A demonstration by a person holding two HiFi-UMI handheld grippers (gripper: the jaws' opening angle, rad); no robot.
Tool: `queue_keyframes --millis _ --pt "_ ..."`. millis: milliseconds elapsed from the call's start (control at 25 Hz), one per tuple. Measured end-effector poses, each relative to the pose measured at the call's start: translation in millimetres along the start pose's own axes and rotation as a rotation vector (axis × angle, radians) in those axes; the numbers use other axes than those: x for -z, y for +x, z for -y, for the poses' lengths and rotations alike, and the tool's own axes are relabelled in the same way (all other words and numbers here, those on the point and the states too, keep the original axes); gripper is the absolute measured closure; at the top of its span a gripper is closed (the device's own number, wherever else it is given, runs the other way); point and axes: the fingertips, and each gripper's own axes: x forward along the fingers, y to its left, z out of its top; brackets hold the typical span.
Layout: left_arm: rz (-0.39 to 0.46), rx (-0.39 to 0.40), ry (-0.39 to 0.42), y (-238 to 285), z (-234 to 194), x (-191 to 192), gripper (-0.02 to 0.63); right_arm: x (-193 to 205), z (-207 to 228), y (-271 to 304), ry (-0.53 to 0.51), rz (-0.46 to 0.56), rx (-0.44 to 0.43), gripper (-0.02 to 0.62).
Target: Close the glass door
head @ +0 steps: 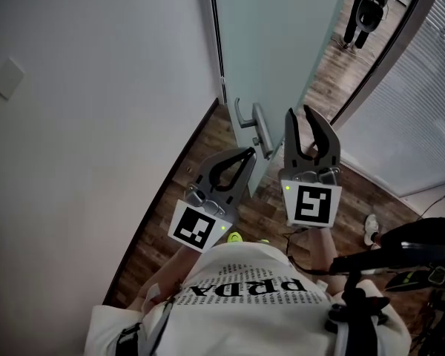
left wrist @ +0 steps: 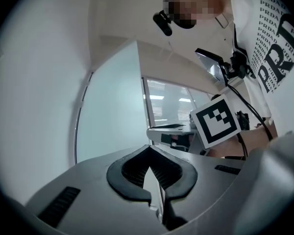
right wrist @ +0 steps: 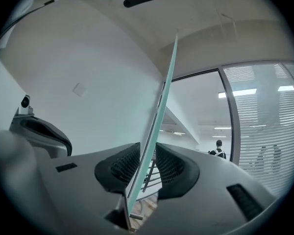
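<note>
Nearest me, my left tool hung with its jaws brought together at the tips and nothing between them. The left gripper view showed the two dark pads meeting, with only the room beyond. My right tool was a little further out and raised. Its jaws were drawn in on the free edge of the glass door, one pad against each face of the pane as far as the right gripper view showed. There the glass ran edge-on up between the pads.

Just past the tools, on the near face of the door, was the lever handle. Neither tool touched it. The door stood open, its free edge toward me and well out from the white wall, above the wooden floor.

I judged the closing not done. The grip on the edge was in place, and the swing back into the frame was left. I could not tell whether this was the door's widest position or partway home.

By count there were two tools, one glass door and one handle in view. Far beyond stood one person, beside one wall of slatted blinds.
</note>
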Motion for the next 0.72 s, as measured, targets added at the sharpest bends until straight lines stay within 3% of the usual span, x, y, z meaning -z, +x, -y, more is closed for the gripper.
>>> queue_keyframes --millis 360,560,720 --pt "0.000 0.007 -0.010 12 -13 9 0.615 23 -1 16 -0.040 -0.070 -0.019 0.529" --pt "0.000 0.025 -0.007 20 -8 10 0.615 27 5 15 0.078 -0.072 -0.032 0.537" --pt "-0.002 0.034 -0.009 21 -10 13 0.615 29 4 17 0.060 -0.095 -0.048 0.537"
